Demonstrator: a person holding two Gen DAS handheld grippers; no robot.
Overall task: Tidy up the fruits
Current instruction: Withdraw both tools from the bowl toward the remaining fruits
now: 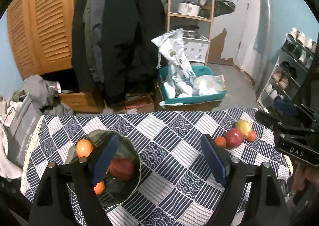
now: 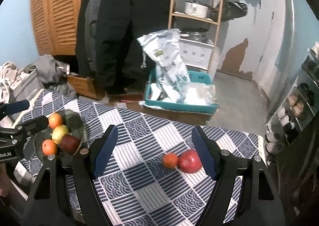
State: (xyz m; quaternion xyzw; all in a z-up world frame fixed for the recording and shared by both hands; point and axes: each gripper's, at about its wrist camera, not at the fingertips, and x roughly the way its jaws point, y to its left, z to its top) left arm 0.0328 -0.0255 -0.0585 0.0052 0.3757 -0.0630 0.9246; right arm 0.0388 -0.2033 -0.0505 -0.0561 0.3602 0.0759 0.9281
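A dark glass bowl (image 1: 131,158) sits on the table's left side. In the left wrist view it holds two oranges (image 1: 84,148) and a dark red fruit (image 1: 121,168). To the right on the cloth lie a red apple (image 1: 233,138), a yellow-green apple (image 1: 243,127) and two small oranges (image 1: 220,142). My left gripper (image 1: 159,164) is open and empty, its left finger over the bowl. In the right wrist view the bowl (image 2: 76,121) holds two oranges, a yellow-green apple (image 2: 59,131) and a dark red fruit (image 2: 69,143). An orange (image 2: 170,160) and red apple (image 2: 189,161) lie on the cloth by my open, empty right gripper (image 2: 154,153).
The table has a blue and white patterned cloth (image 1: 169,136). Behind it stand a teal crate (image 1: 191,88) with plastic bags, hanging dark coats (image 1: 117,32), a wooden shelf (image 1: 191,15) with pots and a shoe rack (image 1: 291,66) at right.
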